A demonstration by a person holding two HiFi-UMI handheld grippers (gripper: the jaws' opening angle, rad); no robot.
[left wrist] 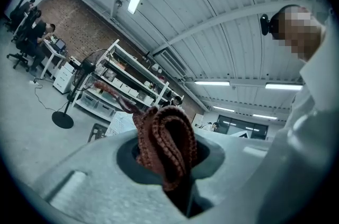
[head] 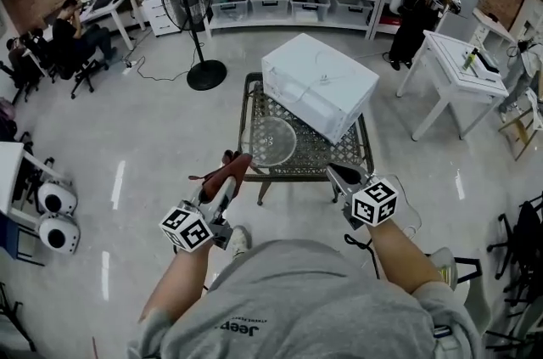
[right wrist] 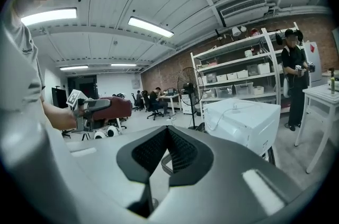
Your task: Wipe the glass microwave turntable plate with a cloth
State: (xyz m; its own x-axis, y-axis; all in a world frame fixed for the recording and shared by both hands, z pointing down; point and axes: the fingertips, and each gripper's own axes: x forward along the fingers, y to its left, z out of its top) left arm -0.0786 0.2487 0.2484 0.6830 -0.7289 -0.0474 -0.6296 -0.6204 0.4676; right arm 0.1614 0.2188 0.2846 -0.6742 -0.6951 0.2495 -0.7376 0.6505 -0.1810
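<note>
Two grippers hover at the lower middle of the head view, near the desk's lower edge. The left gripper has its fingers clamped on a dark red cloth (bunched, one end trailing upward). The right gripper has its fingers closed together on nothing. The plate lies flat on the desk at centre frame, just beside the microwave.

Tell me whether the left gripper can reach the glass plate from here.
Probably yes: the plate lies uncovered on the table, just ahead of the left gripper and its cloth.
</note>
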